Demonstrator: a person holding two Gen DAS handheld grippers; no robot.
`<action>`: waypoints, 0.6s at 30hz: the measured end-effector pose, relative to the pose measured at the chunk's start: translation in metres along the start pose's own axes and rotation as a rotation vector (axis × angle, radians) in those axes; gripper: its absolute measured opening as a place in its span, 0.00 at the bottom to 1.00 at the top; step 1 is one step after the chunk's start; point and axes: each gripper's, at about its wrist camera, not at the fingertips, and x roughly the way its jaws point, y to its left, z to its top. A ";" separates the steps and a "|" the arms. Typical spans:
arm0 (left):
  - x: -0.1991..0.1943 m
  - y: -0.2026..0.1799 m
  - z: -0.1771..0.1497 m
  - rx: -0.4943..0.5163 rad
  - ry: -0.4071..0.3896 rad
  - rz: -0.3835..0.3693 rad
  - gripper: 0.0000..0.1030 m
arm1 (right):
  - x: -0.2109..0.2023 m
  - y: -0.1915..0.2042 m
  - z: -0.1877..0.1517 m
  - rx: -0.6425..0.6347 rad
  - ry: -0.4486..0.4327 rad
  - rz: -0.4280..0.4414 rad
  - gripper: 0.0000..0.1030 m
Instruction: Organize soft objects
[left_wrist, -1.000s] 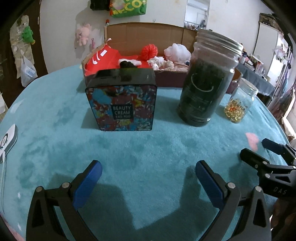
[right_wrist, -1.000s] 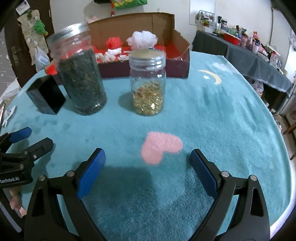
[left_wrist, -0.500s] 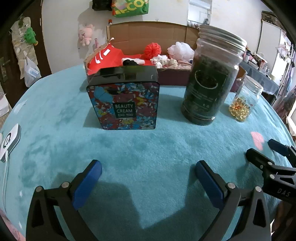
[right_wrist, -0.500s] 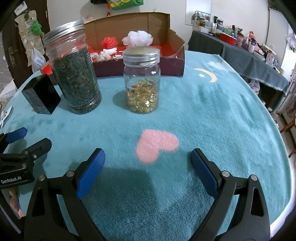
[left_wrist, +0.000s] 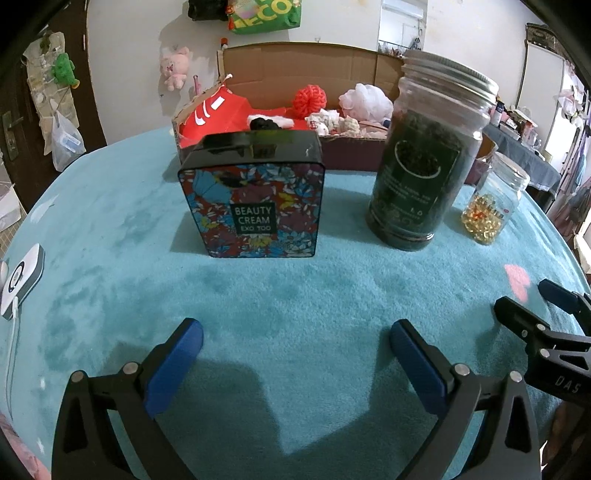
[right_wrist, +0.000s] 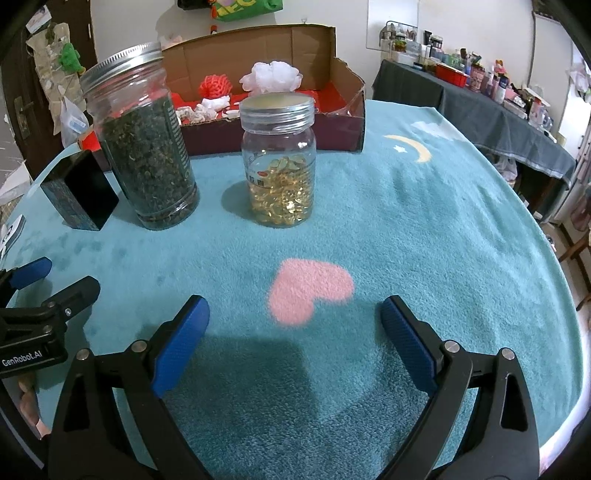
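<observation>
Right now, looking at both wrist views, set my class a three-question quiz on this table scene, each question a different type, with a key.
1. True or false: both grippers hold something.
2. Which jar is taller? A) the tea jar B) the capsule jar
3. Fill in: the red and white puffs lie in the ___.

Key: 1 false: the left gripper and right gripper have open, empty jaws. 2 A. 3 cardboard box.

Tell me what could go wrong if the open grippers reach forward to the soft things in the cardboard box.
The tall glass jar of dark leaves and the smaller glass jar of yellow capsules stand between both grippers and the cardboard box; a reaching arm might tip them. The floral tin blocks the left gripper similarly.
</observation>
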 end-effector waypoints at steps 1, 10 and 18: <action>0.000 0.000 0.000 0.000 0.000 -0.001 1.00 | 0.000 0.000 0.000 -0.001 0.000 0.000 0.94; 0.000 0.000 0.000 0.000 0.000 0.000 1.00 | -0.001 0.001 -0.001 -0.003 0.000 -0.001 0.95; 0.000 0.000 -0.001 0.000 0.001 -0.001 1.00 | -0.001 0.001 -0.001 -0.003 0.000 -0.001 0.95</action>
